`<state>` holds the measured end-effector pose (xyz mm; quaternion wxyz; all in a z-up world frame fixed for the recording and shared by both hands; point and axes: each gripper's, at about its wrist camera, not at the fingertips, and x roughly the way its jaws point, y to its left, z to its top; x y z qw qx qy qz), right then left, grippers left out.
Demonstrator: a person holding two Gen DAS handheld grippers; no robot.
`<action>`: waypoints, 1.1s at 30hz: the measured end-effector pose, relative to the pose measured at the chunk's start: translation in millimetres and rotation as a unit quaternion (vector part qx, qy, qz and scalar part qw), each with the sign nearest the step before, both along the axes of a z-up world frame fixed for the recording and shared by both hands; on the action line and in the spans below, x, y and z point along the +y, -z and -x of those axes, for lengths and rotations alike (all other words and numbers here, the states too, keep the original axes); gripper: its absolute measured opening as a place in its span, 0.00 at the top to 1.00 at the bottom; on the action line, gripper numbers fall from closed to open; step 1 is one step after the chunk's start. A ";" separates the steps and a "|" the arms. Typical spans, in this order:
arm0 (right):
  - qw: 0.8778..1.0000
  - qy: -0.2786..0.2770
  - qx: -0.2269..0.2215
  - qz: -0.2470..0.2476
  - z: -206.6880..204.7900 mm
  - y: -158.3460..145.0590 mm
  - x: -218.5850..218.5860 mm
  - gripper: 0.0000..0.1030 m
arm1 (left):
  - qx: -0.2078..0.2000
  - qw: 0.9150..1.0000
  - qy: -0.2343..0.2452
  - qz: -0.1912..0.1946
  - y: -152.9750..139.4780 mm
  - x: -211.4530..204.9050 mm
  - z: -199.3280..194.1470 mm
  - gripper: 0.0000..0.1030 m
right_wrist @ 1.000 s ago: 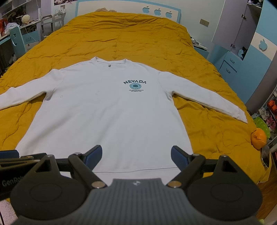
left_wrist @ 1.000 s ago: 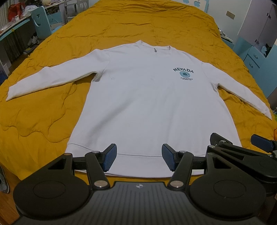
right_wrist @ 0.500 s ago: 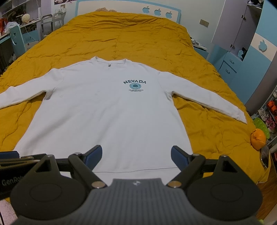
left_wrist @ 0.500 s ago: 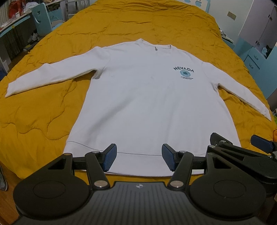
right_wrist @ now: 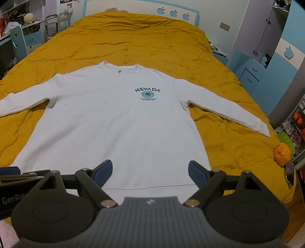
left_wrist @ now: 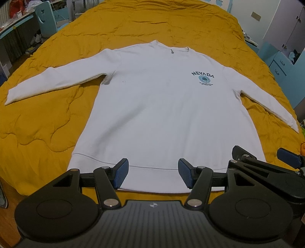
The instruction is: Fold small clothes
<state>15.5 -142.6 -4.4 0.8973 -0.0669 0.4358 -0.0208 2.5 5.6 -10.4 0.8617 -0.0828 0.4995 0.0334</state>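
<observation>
The left gripper (left_wrist: 152,176) has its two blue pads spread wide apart and holds nothing; it hangs above the bottom hem of the sweatshirt (left_wrist: 162,114). The right gripper (right_wrist: 150,174) is spread even wider and is empty too, over the same hem. The sweatshirt is white and soft, lying flat and face up on the bed (left_wrist: 47,118) with both long sleeves stretched out to the sides. It has dark letters saying NEVADA and a small round blue picture on the chest. The bed cover is mustard yellow, puffy, with wavy stitched lines. Only the right view shows the blue headboard (right_wrist: 141,7) with apple shapes and a crumpled orange thing (right_wrist: 282,153) near the bed's corner. The left view shows the whole left sleeve and part of the right gripper beside it.
</observation>
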 end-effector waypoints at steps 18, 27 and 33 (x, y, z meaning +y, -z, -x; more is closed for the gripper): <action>0.997 -0.060 -0.034 -0.029 -27.0 -0.4 27.2 0.20 | -0.049 0.987 -0.070 0.132 10.2 81.2 -11.2 0.28; 0.977 -0.189 -0.098 -0.023 -64.4 3.2 107.1 0.20 | -0.110 0.986 -0.122 0.034 0.6 183.9 -30.0 0.29; 0.963 -0.242 -0.113 -0.038 -93.8 18.8 165.0 0.20 | -0.168 0.946 -0.222 0.168 29.5 284.2 -18.9 0.28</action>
